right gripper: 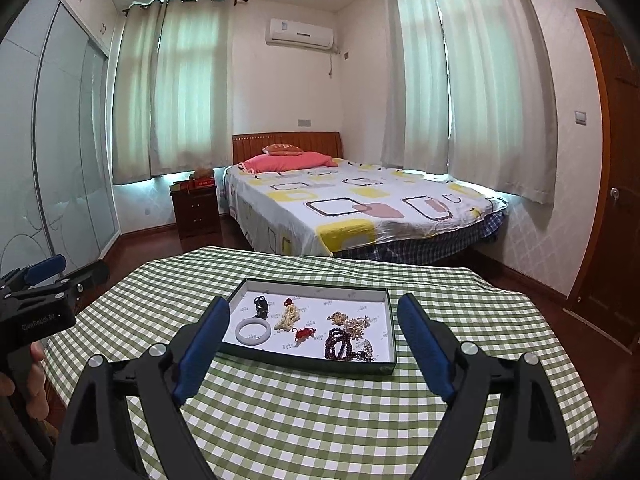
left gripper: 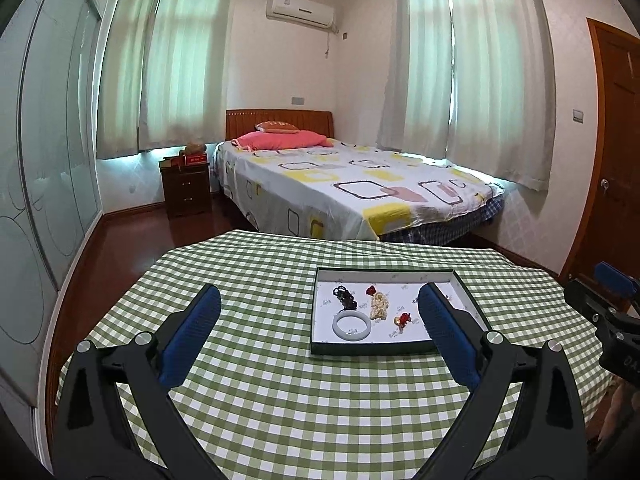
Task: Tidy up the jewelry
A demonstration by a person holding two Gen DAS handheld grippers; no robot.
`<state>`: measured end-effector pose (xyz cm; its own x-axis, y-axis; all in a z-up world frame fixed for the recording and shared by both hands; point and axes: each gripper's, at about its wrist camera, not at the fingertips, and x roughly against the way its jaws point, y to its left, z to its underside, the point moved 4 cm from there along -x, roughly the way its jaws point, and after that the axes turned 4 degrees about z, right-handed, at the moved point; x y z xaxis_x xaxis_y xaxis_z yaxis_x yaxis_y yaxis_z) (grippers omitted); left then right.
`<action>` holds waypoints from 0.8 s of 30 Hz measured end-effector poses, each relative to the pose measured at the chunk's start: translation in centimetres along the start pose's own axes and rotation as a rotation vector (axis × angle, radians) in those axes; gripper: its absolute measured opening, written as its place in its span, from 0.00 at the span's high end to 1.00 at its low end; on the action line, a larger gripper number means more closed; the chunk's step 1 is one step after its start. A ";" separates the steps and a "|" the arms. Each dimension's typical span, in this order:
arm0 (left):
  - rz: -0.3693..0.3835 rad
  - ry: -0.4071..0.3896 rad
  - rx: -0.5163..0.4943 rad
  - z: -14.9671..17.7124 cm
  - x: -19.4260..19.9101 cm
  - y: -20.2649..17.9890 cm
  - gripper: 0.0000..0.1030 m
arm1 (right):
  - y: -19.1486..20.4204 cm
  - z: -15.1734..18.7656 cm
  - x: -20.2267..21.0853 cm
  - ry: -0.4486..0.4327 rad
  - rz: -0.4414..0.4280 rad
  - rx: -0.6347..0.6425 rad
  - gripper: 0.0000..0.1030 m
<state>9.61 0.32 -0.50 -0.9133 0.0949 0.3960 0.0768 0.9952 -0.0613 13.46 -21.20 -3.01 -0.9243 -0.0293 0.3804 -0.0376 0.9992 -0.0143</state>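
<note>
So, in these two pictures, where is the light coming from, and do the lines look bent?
Left wrist view: daylight glows through the curtains; the wardrobe bows strongly at the edge. Right wrist view: the same backlight; the door curves, dark corners ring the frame, and the tray stays sharp.

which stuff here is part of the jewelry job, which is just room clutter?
Job: tray; white bangle; cream bead strand; red knot charm; dark bead bracelet; both open claws, left, right.

Lying about: bed; pink pillow; nightstand; checked tablecloth.
</note>
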 end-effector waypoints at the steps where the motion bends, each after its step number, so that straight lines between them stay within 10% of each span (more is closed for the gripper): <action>1: 0.000 -0.002 -0.001 0.0 0.1 0.0 0.06 | 0.0 0.0 0.1 -0.002 0.001 -0.001 0.19; 24: 0.006 -0.010 0.003 -0.1 1.0 -0.1 0.06 | 0.0 0.3 0.6 -0.014 0.004 -0.005 0.19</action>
<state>8.74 0.33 0.03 -0.9169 0.1010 0.3861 0.0815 0.9944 -0.0668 12.85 -21.27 -3.04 -0.9298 -0.0256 0.3671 -0.0320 0.9994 -0.0114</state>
